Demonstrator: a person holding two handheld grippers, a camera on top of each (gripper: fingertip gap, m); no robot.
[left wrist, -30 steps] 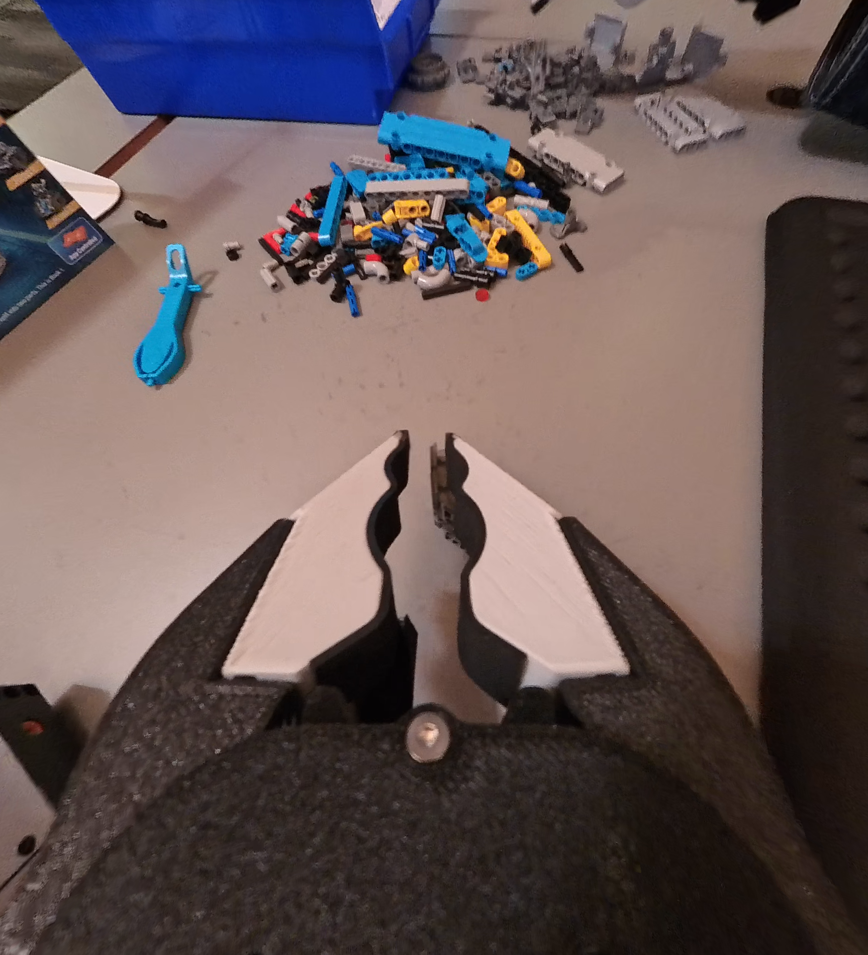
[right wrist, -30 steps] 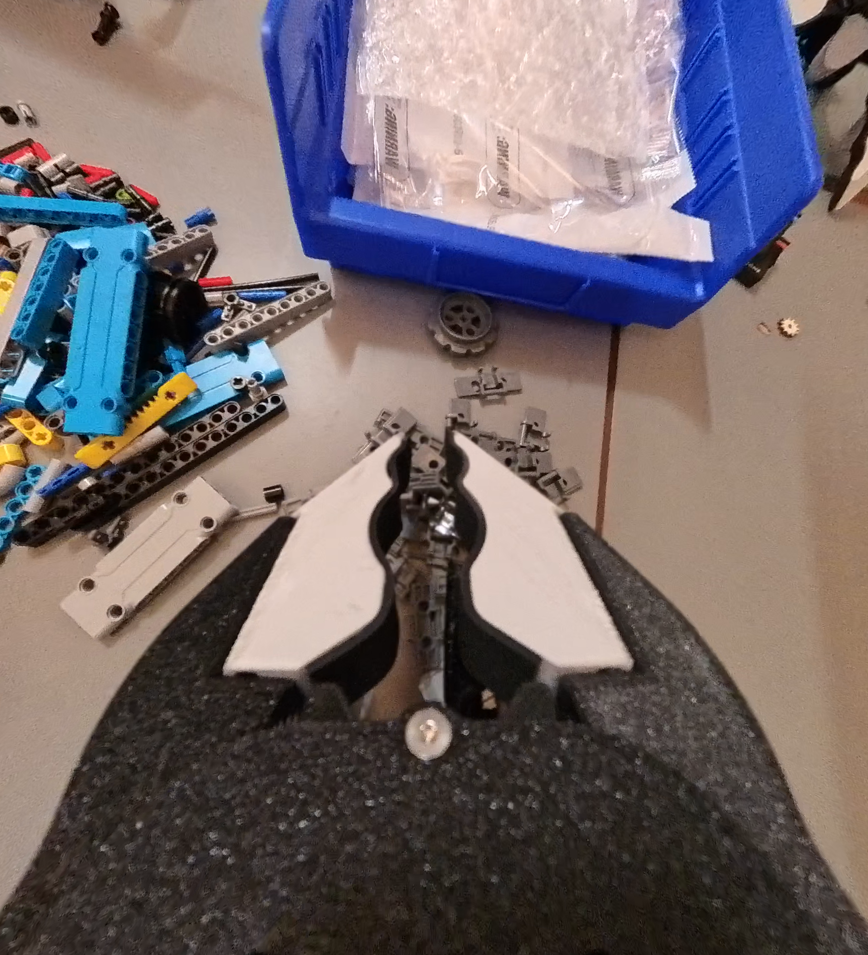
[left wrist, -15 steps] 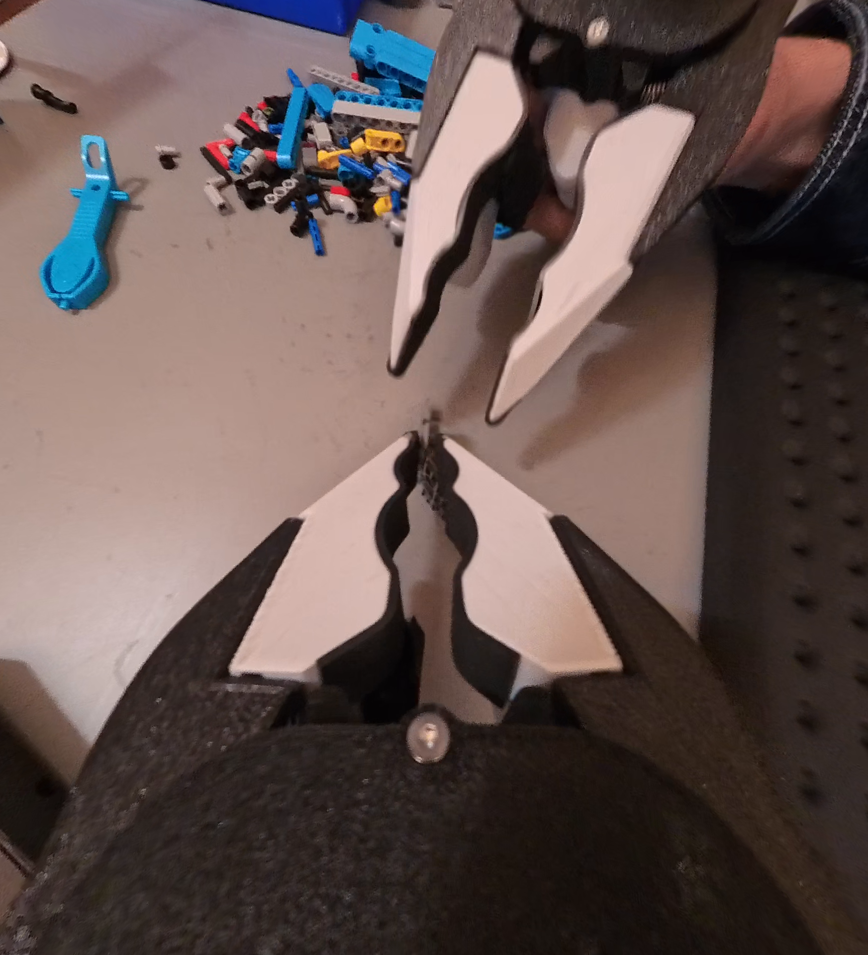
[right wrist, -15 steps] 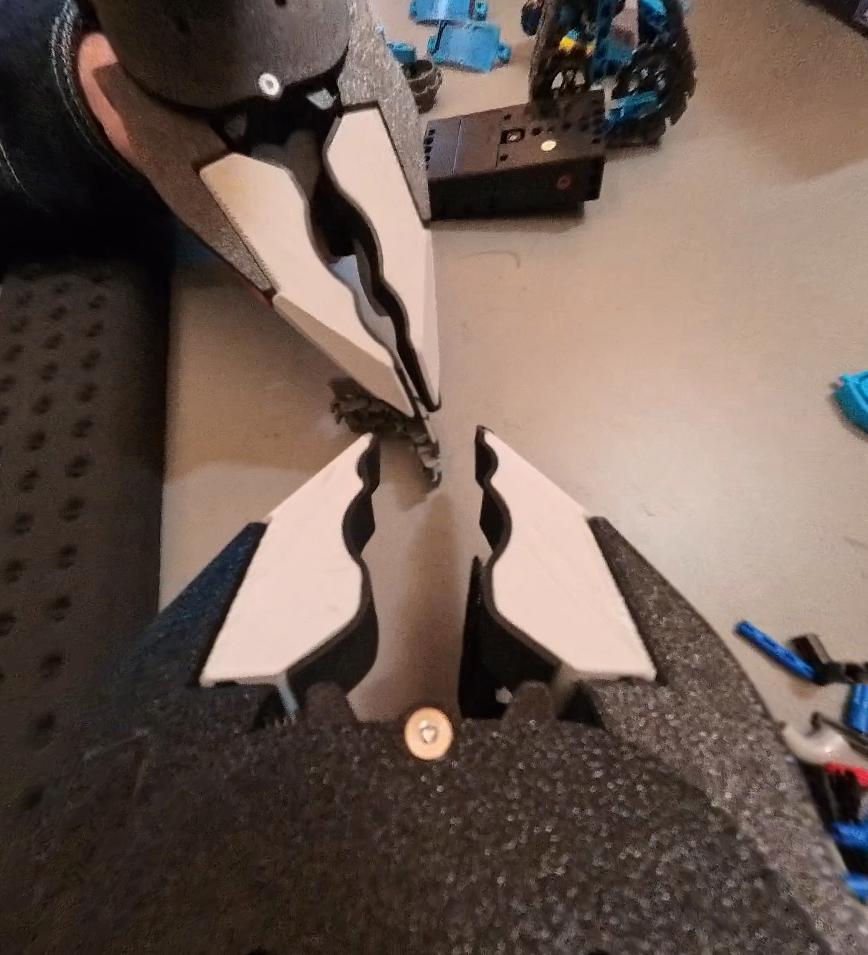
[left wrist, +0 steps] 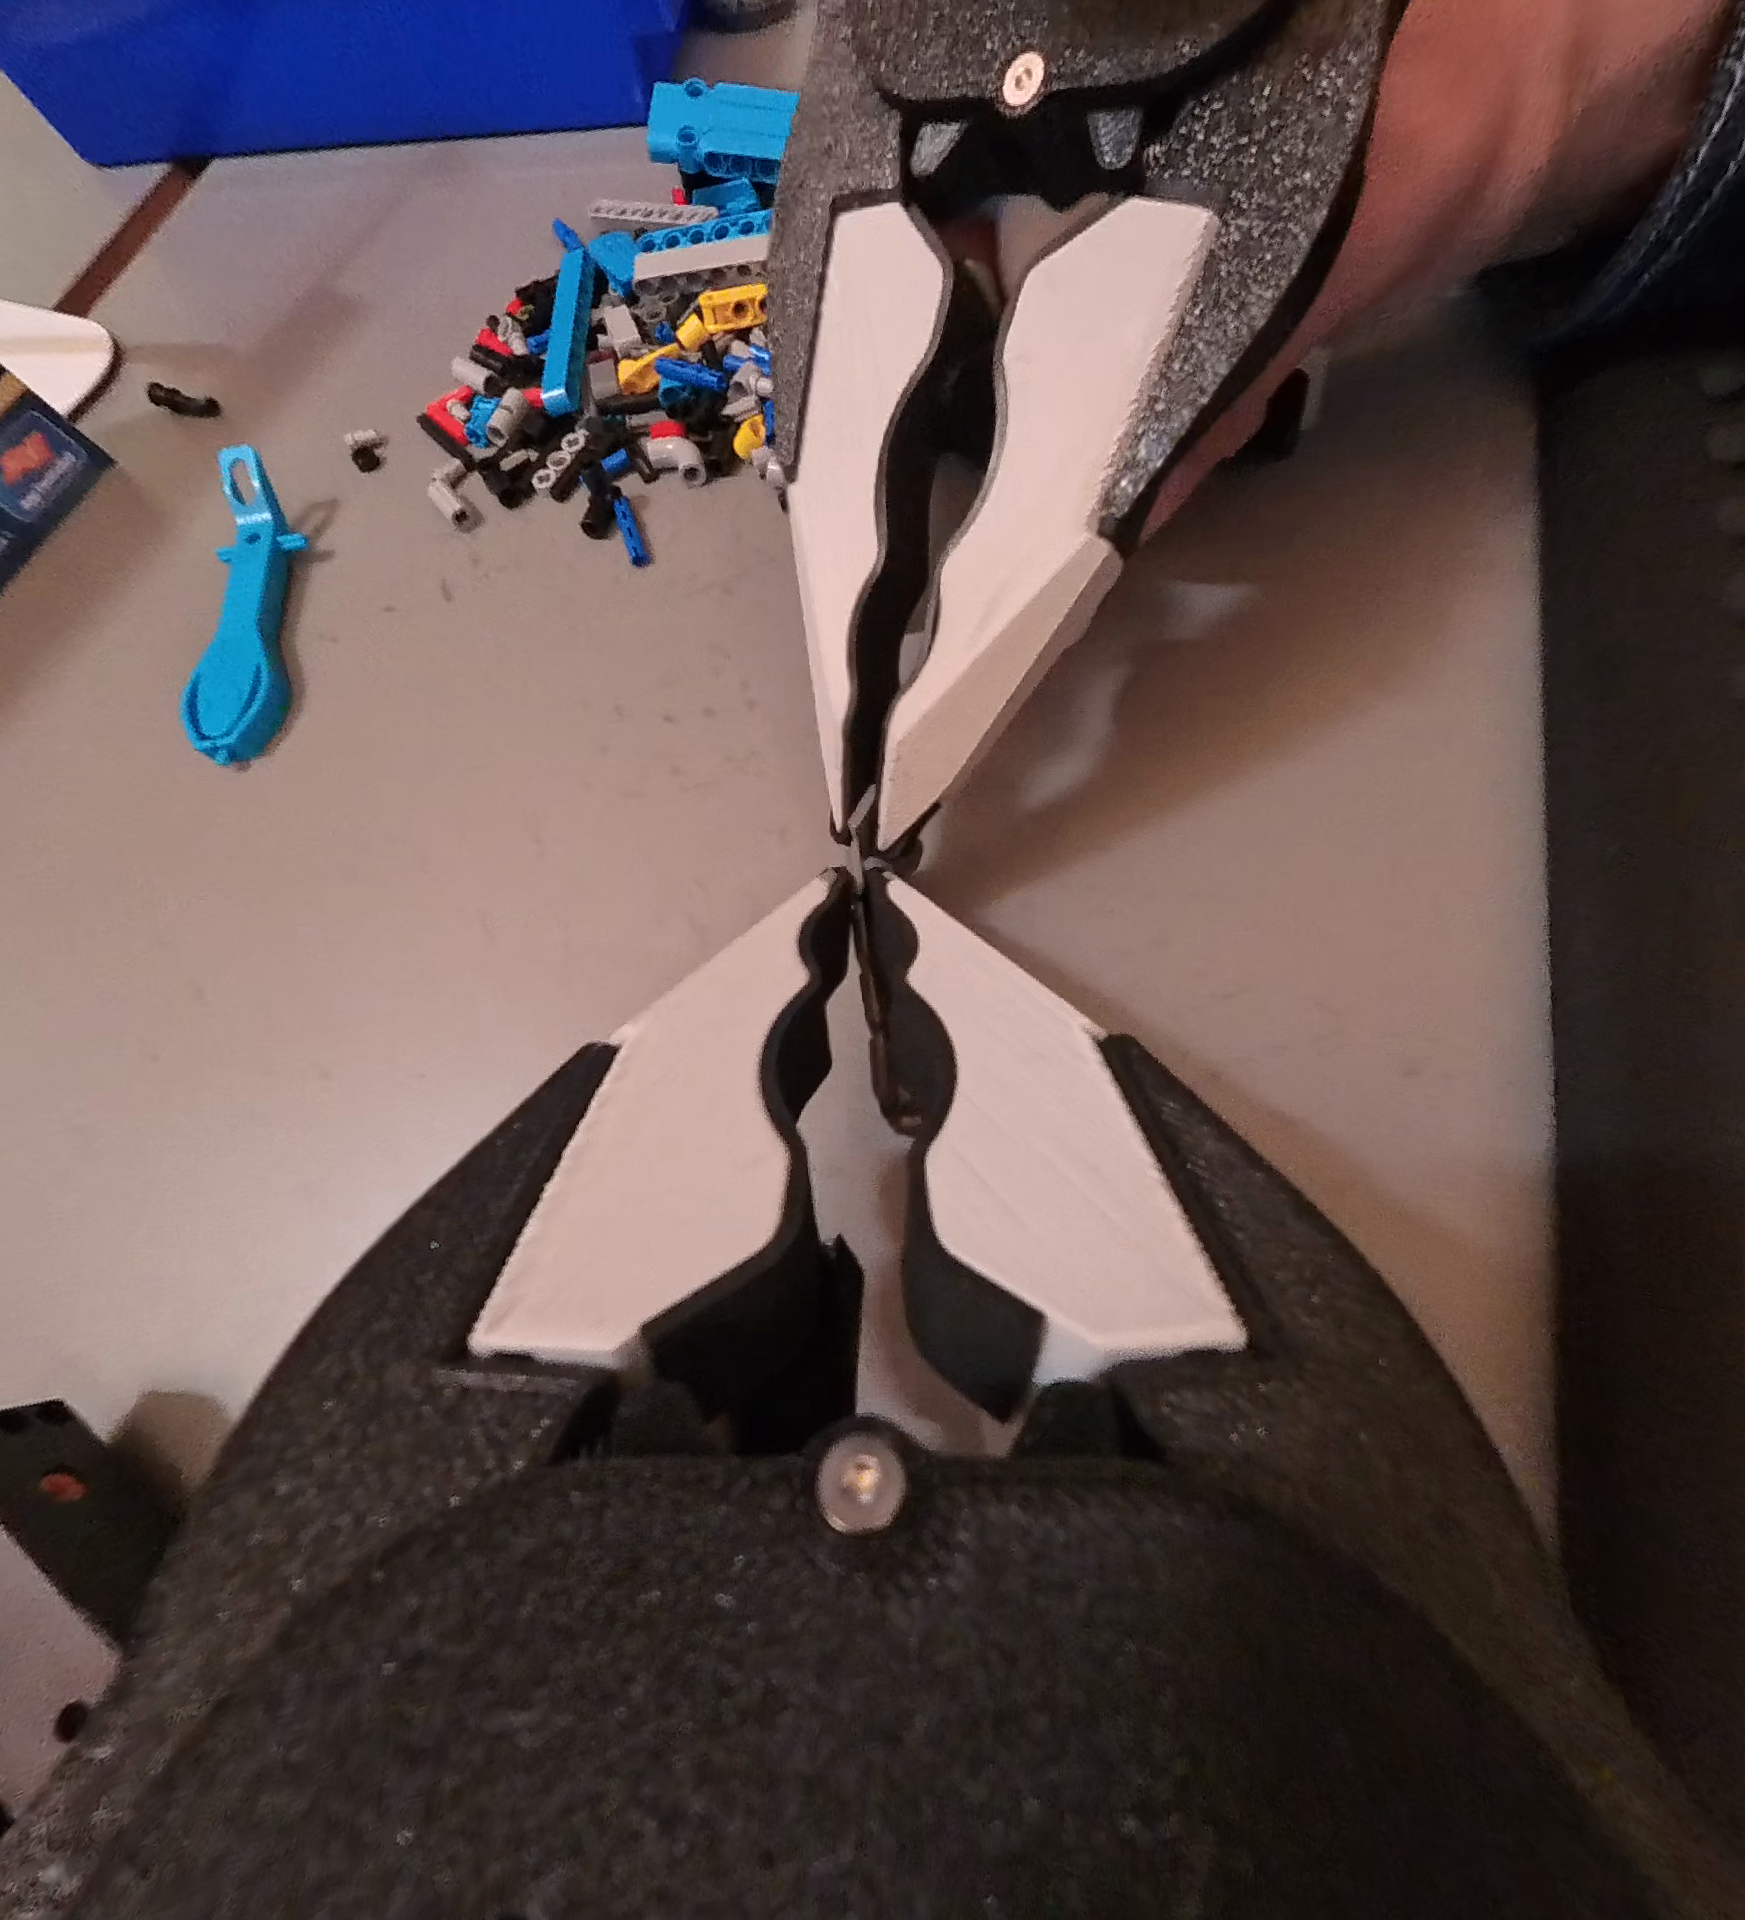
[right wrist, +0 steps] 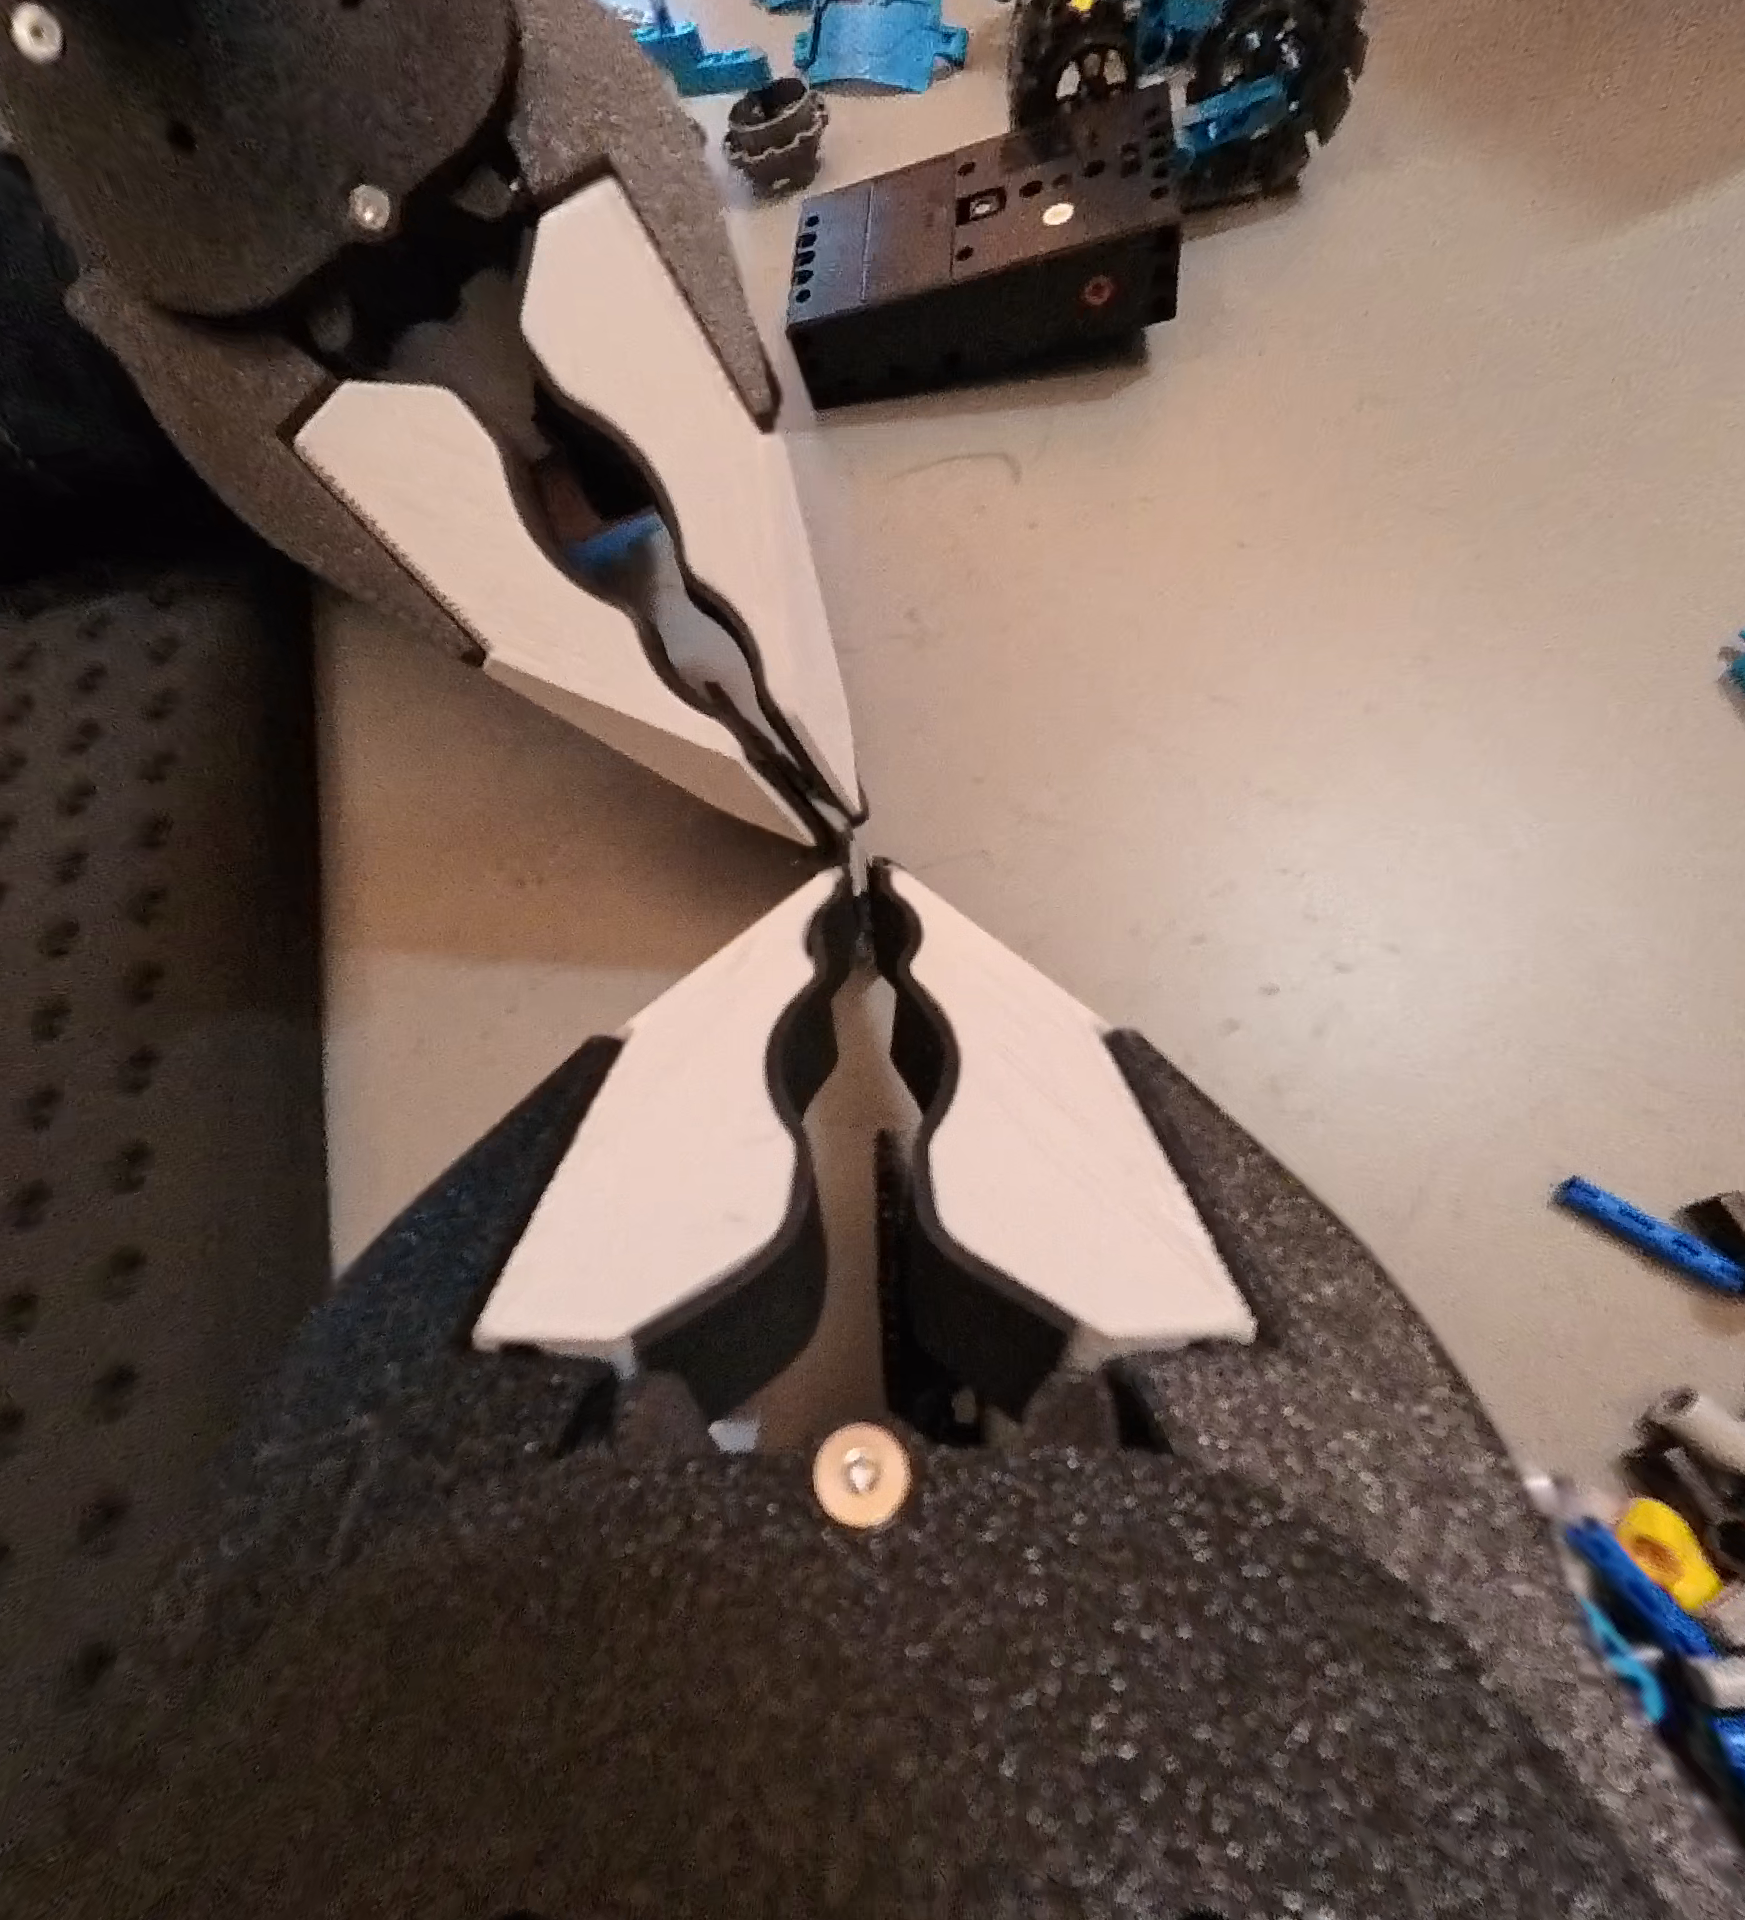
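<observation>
at frame centre the left claw (left wrist: 855, 883) and right claw (right wrist: 855, 883) meet tip to tip above the grey worktop (left wrist: 535, 935), each pinched narrow on an end of a dark grey track chain (left wrist: 876, 1008). a loose brick pile (left wrist: 619, 405) lies at upper left.

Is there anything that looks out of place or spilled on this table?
Yes. A heap of small building pieces lies loose on the grey table, with a few strays beside it. The left gripper and right gripper meet tip to tip, both shut on a small grey chain of links.
</observation>
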